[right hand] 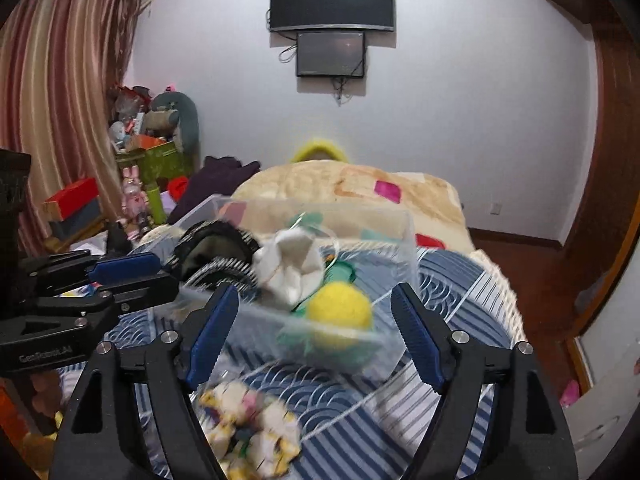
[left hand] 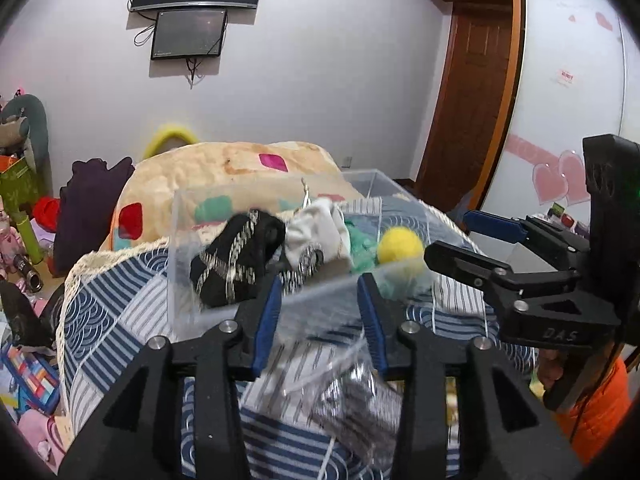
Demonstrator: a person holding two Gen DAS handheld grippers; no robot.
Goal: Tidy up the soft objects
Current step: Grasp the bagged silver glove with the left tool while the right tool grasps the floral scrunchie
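A clear plastic box (left hand: 180, 248) stands on the striped bedspread. It holds a black sock with silver stripes (left hand: 236, 264), a white sock (left hand: 316, 232), something green (left hand: 360, 244) and a yellow ball (left hand: 400, 246). My left gripper (left hand: 320, 316) is open just in front of the box's near wall. A blurred silver-black soft item (left hand: 352, 400) shows low between its arms, and the pads do not press it. My right gripper (right hand: 316, 332) is open wide before the box (right hand: 408, 236) and the yellow ball (right hand: 340, 312). A blurred yellow-and-white floral cloth (right hand: 248, 424) lies on the bed beneath it.
A beige blanket (right hand: 360, 188) is heaped behind the box. Toys and boxes (right hand: 152, 148) crowd the floor at the left by the curtain. Two screens (right hand: 332, 20) hang on the far wall. A wooden door (left hand: 468, 92) and a wardrobe stand at the right.
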